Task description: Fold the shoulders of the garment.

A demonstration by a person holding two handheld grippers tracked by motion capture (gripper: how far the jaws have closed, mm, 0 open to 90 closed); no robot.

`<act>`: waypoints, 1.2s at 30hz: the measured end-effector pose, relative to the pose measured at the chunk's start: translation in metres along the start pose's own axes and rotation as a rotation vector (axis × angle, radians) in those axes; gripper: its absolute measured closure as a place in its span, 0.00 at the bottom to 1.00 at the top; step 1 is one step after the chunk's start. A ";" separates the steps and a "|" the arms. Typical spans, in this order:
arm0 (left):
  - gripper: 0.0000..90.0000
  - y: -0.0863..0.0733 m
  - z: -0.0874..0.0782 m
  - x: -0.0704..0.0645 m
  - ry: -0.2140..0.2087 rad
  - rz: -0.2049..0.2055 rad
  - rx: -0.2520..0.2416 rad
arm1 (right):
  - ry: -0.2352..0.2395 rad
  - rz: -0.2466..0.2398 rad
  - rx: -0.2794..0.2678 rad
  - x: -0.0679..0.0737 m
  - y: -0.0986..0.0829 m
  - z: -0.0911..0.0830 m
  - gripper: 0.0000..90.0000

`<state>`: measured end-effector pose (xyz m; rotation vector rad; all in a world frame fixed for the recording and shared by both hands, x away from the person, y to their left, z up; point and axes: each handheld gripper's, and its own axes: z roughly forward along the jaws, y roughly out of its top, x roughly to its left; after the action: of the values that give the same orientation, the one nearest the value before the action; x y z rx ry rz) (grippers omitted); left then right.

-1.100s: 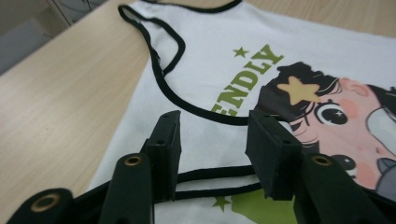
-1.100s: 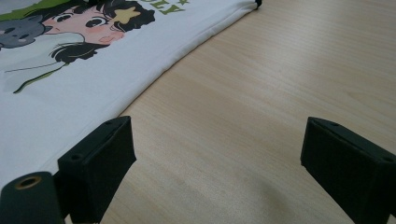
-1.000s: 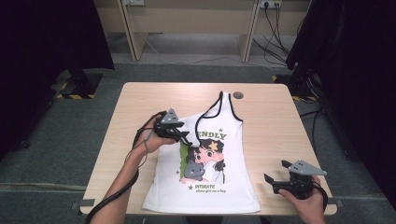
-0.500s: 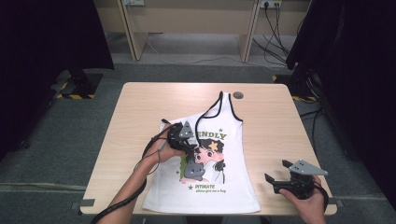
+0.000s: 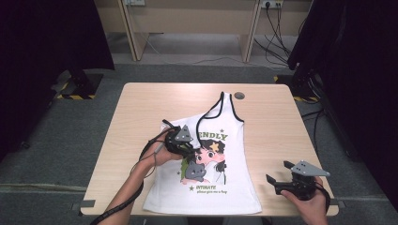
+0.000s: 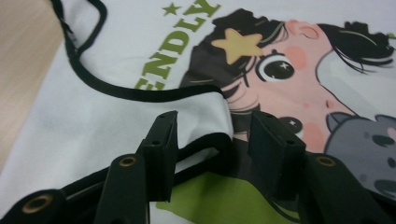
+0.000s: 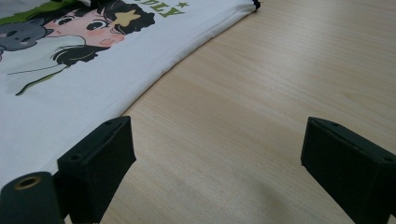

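Near right corner: the right gripper sits low over bare table, jaws spread wide, nothing between them. Further in, the left gripper is over the white tank top, jaws partly apart straddling its folded-over black-trimmed strap, top lying mid-table.

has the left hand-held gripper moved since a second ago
Yes. The left hand-held gripper has travelled from the tank top's left shoulder inward and toward the near table edge, folding the strap over the print.
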<state>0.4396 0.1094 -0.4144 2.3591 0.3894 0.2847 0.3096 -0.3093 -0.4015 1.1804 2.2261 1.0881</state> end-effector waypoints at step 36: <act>0.26 -0.009 -0.012 0.043 0.133 -0.419 -0.097 | -0.002 0.003 0.000 0.000 0.000 -0.001 0.11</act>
<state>0.4739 0.1384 -0.4079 2.1077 0.8960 0.2535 0.3091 -0.3098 -0.4014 1.1850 2.2233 1.0884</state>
